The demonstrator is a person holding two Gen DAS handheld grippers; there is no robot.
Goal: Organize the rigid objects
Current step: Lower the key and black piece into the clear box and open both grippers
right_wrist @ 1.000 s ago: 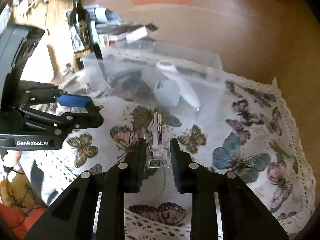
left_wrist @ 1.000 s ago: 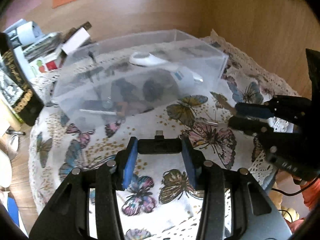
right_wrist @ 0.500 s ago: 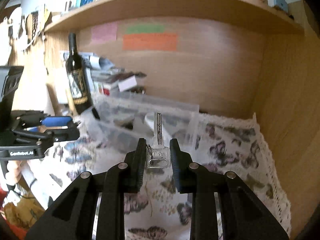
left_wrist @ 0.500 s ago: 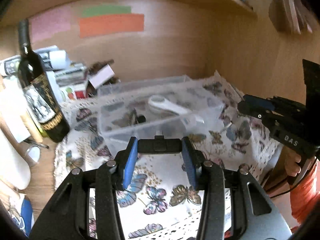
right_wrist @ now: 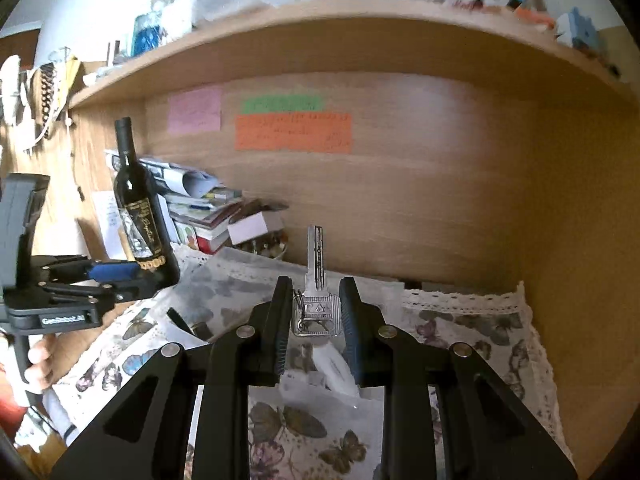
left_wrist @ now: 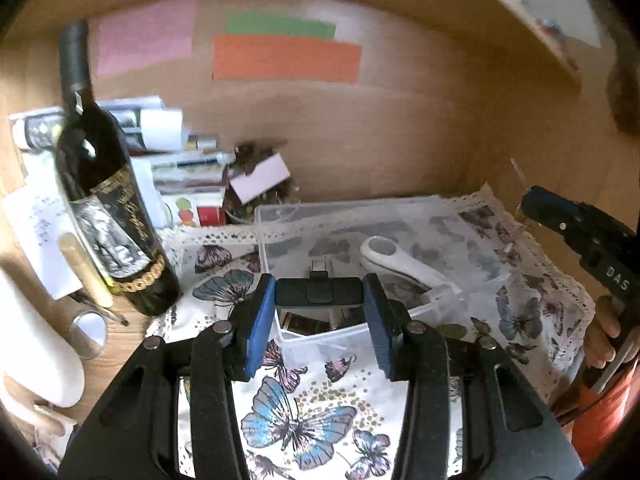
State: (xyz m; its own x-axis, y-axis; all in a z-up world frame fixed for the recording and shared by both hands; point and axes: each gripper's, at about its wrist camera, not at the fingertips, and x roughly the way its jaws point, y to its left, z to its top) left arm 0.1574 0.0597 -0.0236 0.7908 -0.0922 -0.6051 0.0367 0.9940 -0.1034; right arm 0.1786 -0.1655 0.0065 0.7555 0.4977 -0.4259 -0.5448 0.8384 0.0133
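Observation:
My left gripper (left_wrist: 319, 294) is shut on a small black device (left_wrist: 319, 292) with a plug on its far side and holds it above the near end of a clear plastic bin (left_wrist: 320, 340). The bin holds a white handled tool (left_wrist: 404, 264) and several dark items. My right gripper (right_wrist: 316, 312) is shut on a silver key (right_wrist: 316, 300) with its blade pointing up, raised above the bin (right_wrist: 224, 308). The right gripper also shows at the right edge of the left wrist view (left_wrist: 580, 232), and the left gripper at the left of the right wrist view (right_wrist: 92, 280).
A butterfly-print cloth (left_wrist: 296, 420) covers the table. A dark wine bottle (left_wrist: 108, 200) stands at the left beside stacked boxes and papers (left_wrist: 188, 176). A wooden back wall with coloured notes (left_wrist: 286, 58) and a shelf (right_wrist: 360, 12) lie behind.
Both grippers have risen and tilted up, so the wall and shelf now show. The left gripper has come over the bin's near end. Both holds are unchanged.

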